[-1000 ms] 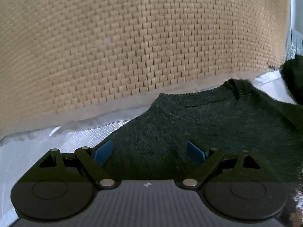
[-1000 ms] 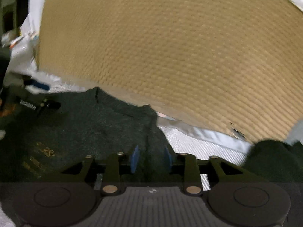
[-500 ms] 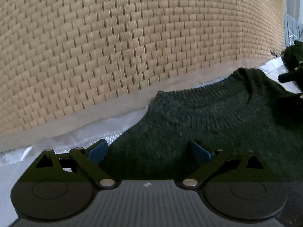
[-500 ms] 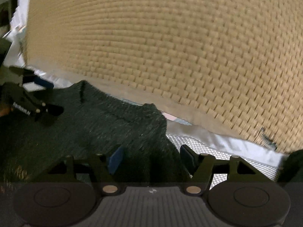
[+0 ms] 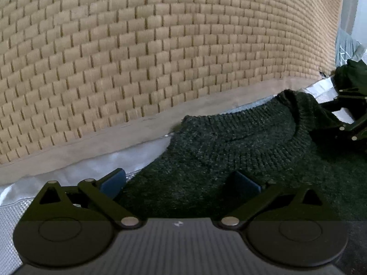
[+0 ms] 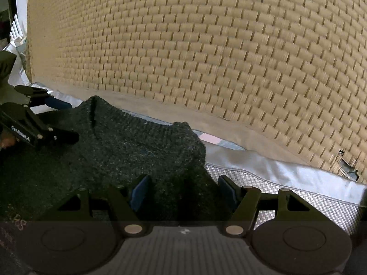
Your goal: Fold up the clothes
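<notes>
A dark green knit sweater [image 5: 229,146] lies flat on a silvery white textured cover [image 5: 75,176], its ribbed collar [image 5: 263,123] towards a tan woven mat. My left gripper [image 5: 181,181] is open low over the sweater's left shoulder, one blue pad off the edge above the cover. In the right wrist view the sweater [image 6: 128,142] fills the lower left. My right gripper [image 6: 183,190] is open and straddles its right shoulder edge. Each gripper shows in the other's view: the right gripper [image 5: 348,114] at the far right, the left gripper [image 6: 39,123] at the far left.
A tan woven mat [image 5: 160,45] stands like a wall just past the collar, with a torn spot [image 6: 346,165] low on its right. Another dark garment [image 5: 353,73] sits at the far right. The white cover [image 6: 286,190] lies bare to the right of the sweater.
The right gripper's fingers have spread from nearly together to wide apart. Both grippers have moved closer to the collar and the mat. The left gripper stayed open.
</notes>
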{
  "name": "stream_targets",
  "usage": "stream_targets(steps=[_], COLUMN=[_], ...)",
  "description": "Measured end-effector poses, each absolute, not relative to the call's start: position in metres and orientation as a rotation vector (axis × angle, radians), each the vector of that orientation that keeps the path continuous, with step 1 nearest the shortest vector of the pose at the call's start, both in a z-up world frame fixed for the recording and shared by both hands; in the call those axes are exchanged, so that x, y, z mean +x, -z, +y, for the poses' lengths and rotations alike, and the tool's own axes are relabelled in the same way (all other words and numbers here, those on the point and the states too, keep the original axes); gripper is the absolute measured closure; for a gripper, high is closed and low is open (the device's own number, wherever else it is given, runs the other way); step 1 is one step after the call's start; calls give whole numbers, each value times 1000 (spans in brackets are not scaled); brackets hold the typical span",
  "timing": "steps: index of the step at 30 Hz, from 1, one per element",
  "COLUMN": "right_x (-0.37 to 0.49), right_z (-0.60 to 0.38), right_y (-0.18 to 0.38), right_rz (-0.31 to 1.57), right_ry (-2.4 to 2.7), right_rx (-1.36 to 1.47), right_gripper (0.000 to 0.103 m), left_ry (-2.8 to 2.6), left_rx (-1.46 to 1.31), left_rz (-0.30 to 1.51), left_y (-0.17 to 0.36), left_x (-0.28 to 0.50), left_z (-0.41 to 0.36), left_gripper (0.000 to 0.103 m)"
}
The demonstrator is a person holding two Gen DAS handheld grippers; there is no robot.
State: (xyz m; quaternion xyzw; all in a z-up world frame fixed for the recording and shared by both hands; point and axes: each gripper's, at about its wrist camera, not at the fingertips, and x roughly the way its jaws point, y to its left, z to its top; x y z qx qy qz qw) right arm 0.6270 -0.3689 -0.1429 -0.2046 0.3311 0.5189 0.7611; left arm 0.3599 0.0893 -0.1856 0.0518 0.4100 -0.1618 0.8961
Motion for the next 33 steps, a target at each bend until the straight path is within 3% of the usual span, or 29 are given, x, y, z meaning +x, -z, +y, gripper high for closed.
stream_targets(steps=[6,10,13,15,17,33], right_x=[625,620,615,609,599,601], right_z=[-365,-361,-359,-358,-356,-331], right_y=[145,145,143,141,140,104], right_rz=[738,757,762,755,714,441], right_ry=[-1151,-1170,-1188,-1204,-1203,-1079], right_rx=[-421,-415,-418,-443,-493,-568], right_gripper=[32,38,59,76,82,86], left_ry=[352,371,376,378,362,241], left_rx=[112,111,113,115,130,249], left_rz=[854,858,864,869,865,653], left_y=[184,182,179,177,174,126], left_x=[361,358,355,353,350,369], left_z=[87,86,84,82,82,71], left_gripper=[5,21,40,59,86,88])
